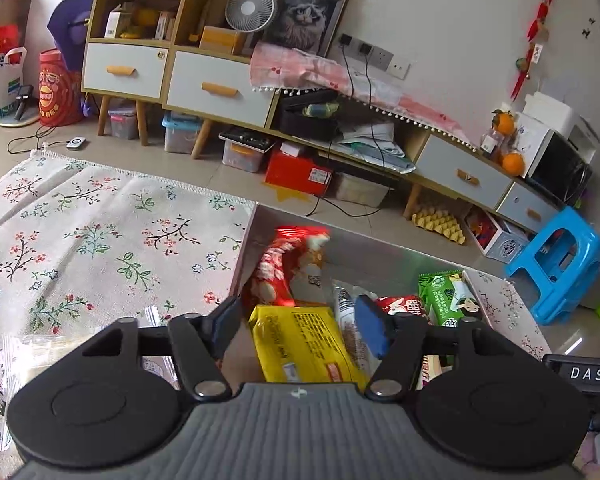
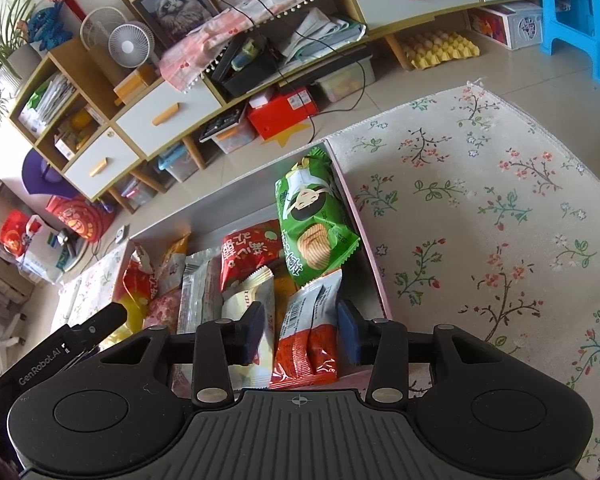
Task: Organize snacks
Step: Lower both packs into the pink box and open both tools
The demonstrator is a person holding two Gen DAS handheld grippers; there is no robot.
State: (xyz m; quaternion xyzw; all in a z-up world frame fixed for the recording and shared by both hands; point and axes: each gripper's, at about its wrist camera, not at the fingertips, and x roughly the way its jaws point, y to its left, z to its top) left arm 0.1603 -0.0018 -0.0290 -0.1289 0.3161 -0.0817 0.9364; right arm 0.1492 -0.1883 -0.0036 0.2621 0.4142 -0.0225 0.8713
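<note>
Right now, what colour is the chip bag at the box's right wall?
Green chip bag, with a cartoon face and ridged chips printed on it; clearest in the right wrist view.

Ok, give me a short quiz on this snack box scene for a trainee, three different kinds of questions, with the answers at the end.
1. True or false: the green chip bag lies on the floral cloth, outside the box.
2. Multiple choice: which snack sits between the fingers of the left tongs? A) yellow pack B) green chip bag C) an orange
3. Fill in: between the fingers of the right tongs is a white and ____ packet.

Key: 1 false, it lies inside the box against its right wall. 2 A, with both pads clear of it. 3 orange-red.
</note>
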